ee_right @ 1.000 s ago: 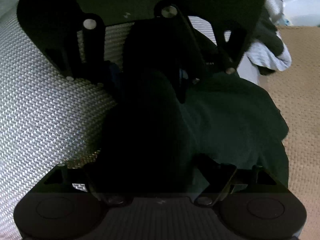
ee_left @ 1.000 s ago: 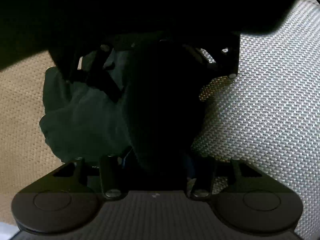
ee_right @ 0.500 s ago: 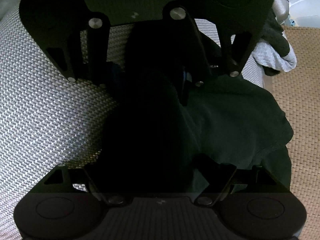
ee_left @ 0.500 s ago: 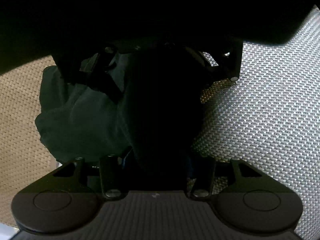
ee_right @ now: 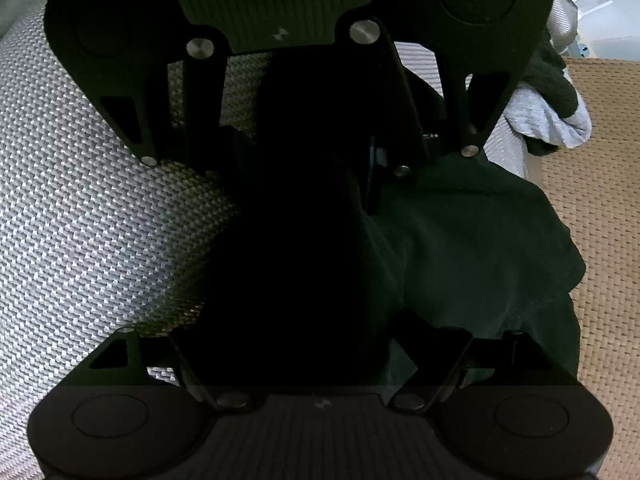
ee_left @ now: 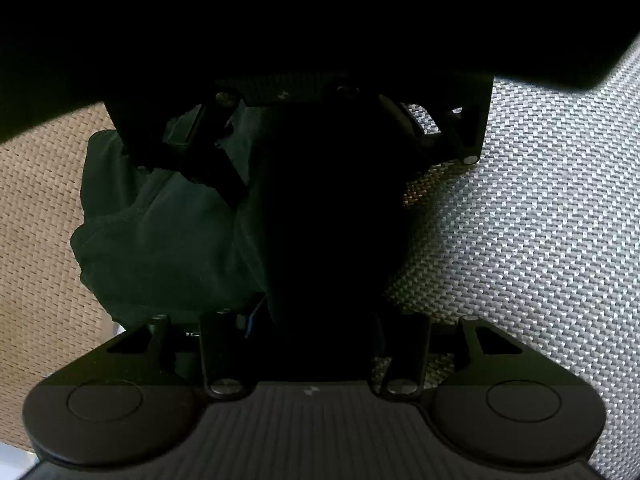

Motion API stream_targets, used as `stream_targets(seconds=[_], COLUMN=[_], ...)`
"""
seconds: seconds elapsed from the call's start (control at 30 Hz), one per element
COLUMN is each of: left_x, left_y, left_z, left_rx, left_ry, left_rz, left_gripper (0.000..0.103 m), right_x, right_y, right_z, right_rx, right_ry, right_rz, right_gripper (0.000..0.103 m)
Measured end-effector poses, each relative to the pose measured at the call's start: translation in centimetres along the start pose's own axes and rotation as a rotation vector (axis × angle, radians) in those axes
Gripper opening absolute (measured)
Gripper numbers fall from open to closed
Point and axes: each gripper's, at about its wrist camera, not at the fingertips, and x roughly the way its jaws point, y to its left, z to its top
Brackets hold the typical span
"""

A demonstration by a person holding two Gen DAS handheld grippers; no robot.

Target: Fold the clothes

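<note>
A dark green garment (ee_left: 160,240) is bunched between my two grippers, which face each other over a grey woven cushion (ee_left: 520,220). My left gripper (ee_left: 328,216) has a thick black wad of that cloth between its jaws, which are closing on it; the fingertips are buried in the fabric. From the right wrist view the garment (ee_right: 480,248) spills off to the right, and my right gripper (ee_right: 304,248) is shut on the same wad. The left gripper (ee_right: 312,152) shows opposite at the top, and the right gripper (ee_left: 316,136) likewise in the left wrist view.
The grey cushion (ee_right: 80,220) lies beside a tan woven mat (ee_left: 36,220), which also shows at the right (ee_right: 600,220). A heap of grey and dark clothes (ee_right: 560,116) sits at the far right, with a white object (ee_right: 600,0) beyond it.
The right gripper has drifted sideways a little, and each gripper looms slightly larger in the other's view. Both grips on the wad look unchanged.
</note>
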Motion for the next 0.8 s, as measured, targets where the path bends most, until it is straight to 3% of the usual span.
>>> stream_targets(seconds=[0.13, 0.37, 0.57, 0.8], left_x=[0.0, -0.7, -2.6, -8.5], left_y=[-0.6, -1.4, -2.4, -5.7], left_z=[0.1, 0.7, 1.2, 1.5], left_rx=[0.012, 0.044, 0.048, 0.050], left_ry=[0.001, 0.022, 0.030, 0.014], left_rz=[0.006, -0.009, -0.064, -0.161], left_gripper=[0.045, 0.025, 0.022, 0.022], right_x=[-0.2, -0.9, -2.5, -7.8], right_y=[-0.1, -0.2, 0.2, 3.4], right_z=[0.6, 1.5, 2.7, 2.4], right_rx=[0.009, 0.044, 0.049, 0.056], right_ry=[0.003, 0.006, 0.004, -0.061], right_rz=[-0.005, -0.022, -0.010, 0.088], right_gripper=[0.069, 0.047, 0.040, 0.039])
